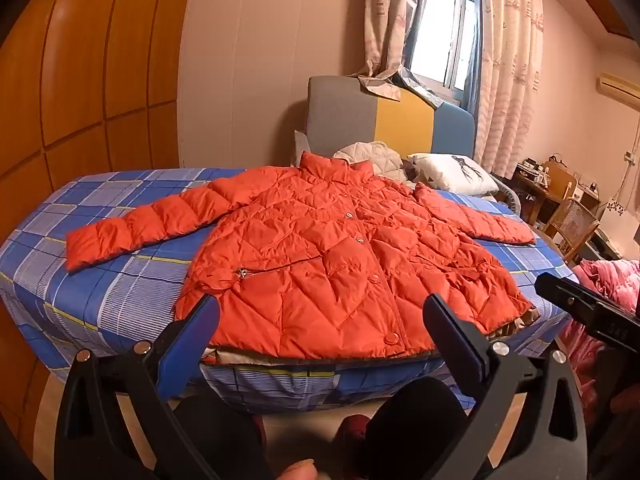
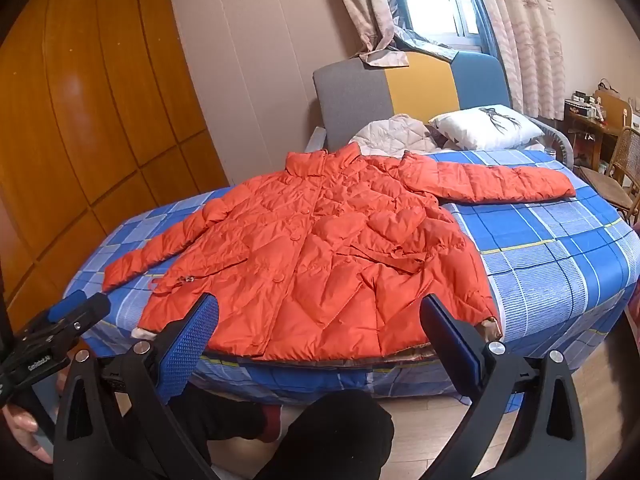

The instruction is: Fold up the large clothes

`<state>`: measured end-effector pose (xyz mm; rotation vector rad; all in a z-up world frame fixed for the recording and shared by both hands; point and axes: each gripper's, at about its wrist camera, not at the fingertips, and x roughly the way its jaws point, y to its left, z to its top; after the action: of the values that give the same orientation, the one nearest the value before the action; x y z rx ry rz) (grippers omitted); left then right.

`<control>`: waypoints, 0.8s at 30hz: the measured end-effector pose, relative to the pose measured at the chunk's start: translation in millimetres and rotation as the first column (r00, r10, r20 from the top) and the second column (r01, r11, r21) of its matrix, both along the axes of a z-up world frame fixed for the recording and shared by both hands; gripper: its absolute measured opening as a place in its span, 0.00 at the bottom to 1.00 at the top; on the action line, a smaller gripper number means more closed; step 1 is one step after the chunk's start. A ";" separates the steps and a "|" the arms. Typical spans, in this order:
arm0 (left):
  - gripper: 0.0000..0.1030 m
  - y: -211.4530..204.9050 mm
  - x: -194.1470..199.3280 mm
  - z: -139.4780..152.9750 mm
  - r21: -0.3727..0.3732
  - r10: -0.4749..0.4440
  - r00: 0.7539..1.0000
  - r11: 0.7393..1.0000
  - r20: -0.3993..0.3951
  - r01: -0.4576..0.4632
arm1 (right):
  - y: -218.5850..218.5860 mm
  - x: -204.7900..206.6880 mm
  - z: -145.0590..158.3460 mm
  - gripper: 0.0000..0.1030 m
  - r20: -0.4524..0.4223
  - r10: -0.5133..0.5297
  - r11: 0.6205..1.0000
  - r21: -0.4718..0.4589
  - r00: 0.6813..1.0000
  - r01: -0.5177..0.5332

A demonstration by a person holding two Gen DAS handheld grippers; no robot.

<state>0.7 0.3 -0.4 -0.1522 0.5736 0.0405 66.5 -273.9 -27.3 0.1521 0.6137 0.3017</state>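
- Orange quilted jacket (image 1: 332, 256) lies spread flat, front up and buttoned, on the bed (image 1: 100, 292) with its blue checked sheet; the hem sits at the near edge of the bed and the collar points toward the headboard (image 1: 384, 120).
- Both sleeves are stretched out to the sides — one reaching toward the wooden wardrobe (image 1: 80, 60), the other toward the side with the wicker chair (image 1: 572, 220).
- Left tool (image 1: 320, 320) hangs in front of the near edge of the bed, its blue-padded fingers spread wide apart, holding nothing and not touching the jacket.
- Right tool (image 2: 320, 320) is held the same way — fingers wide apart, nothing between them, clear of the hem.
- In the left wrist view the right tool shows at the right edge; in the right wrist view the left tool shows at the lower left, with a hand (image 2: 24, 428) under it.
- Beyond the collar lie a pale quilted garment (image 1: 372, 158) and a white pillow (image 1: 452, 172), close beside each other near the headboard.
- Curtains (image 1: 508, 60) frame a bright window (image 1: 444, 32) behind the headboard.
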 end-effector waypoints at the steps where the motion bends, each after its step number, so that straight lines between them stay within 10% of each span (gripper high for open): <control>1: 0.98 -0.2 -0.6 0.3 0.002 -0.003 1.000 1.000 0.009 0.003 | 0.0 0.1 -0.1 0.97 -0.003 0.001 1.000 -0.002 1.000 -0.001; 24: 0.98 -7.4 6.1 0.8 0.024 -0.028 1.000 0.999 -0.008 0.028 | -2.5 0.3 -2.1 0.97 -0.008 0.000 1.000 -0.009 1.000 0.000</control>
<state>6.8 -7.1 0.5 -0.1205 0.5824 0.0210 66.9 -276.5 -29.4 0.1445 0.6227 0.2988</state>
